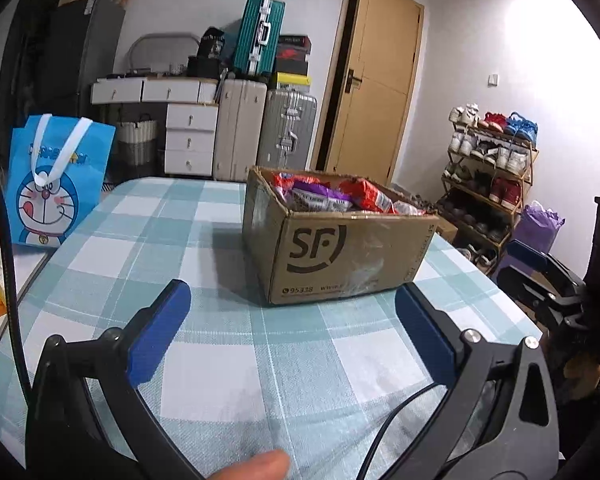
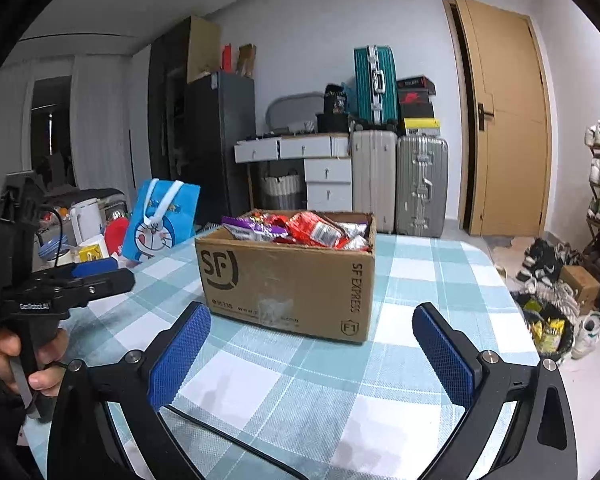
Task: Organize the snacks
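Observation:
A brown SF cardboard box (image 1: 340, 256) stands on the checked blue-and-white tablecloth (image 1: 204, 352), open at the top. It holds several red and purple snack packets (image 1: 332, 196). It also shows in the right wrist view (image 2: 288, 276) with the snack packets (image 2: 300, 232) piled inside. My left gripper (image 1: 292, 312) is open and empty, low over the cloth just in front of the box. My right gripper (image 2: 312, 328) is open and empty, also just short of the box. The left gripper shows at the left of the right wrist view (image 2: 96, 276).
A blue Doraemon bag (image 1: 56, 184) stands at the table's left edge, beside cups and a kettle (image 2: 86, 216). Suitcases (image 1: 284, 132), white drawers (image 1: 188, 136), a door (image 1: 380, 80) and a shoe rack (image 1: 488, 168) stand beyond the table.

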Action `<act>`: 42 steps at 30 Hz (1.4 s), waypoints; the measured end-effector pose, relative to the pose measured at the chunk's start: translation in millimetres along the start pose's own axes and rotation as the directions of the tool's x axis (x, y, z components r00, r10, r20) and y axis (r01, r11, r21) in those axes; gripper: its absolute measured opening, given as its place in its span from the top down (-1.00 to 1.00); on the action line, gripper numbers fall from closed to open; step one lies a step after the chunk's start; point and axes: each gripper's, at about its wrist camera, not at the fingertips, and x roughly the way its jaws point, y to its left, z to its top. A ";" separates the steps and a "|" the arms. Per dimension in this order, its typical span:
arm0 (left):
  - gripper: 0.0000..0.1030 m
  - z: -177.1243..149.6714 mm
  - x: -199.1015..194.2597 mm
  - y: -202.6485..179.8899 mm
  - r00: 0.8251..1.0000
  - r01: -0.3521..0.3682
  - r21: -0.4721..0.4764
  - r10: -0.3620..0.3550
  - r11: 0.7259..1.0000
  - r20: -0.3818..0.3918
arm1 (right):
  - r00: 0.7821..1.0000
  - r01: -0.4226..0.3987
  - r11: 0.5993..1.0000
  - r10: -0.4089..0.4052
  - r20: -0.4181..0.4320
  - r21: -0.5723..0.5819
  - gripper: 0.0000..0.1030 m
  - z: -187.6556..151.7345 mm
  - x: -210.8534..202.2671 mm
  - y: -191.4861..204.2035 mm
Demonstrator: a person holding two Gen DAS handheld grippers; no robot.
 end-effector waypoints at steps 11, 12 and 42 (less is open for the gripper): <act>-0.98 -7.4 8.1 -5.4 0.999 -0.034 0.035 0.033 0.999 0.019 | 1.000 -0.001 1.000 0.001 0.008 0.021 -0.99 -3.4 1.6 -4.6; -0.98 -7.3 8.4 -5.4 0.999 -0.034 0.034 0.034 0.999 0.019 | 1.000 -0.001 1.000 0.001 0.009 0.022 -0.99 -3.5 1.8 -4.7; -0.98 -9.2 6.8 -3.2 0.999 -0.039 0.036 0.038 0.999 0.029 | 1.000 0.014 1.000 -0.014 0.015 -0.010 -0.99 -5.8 -0.6 -1.8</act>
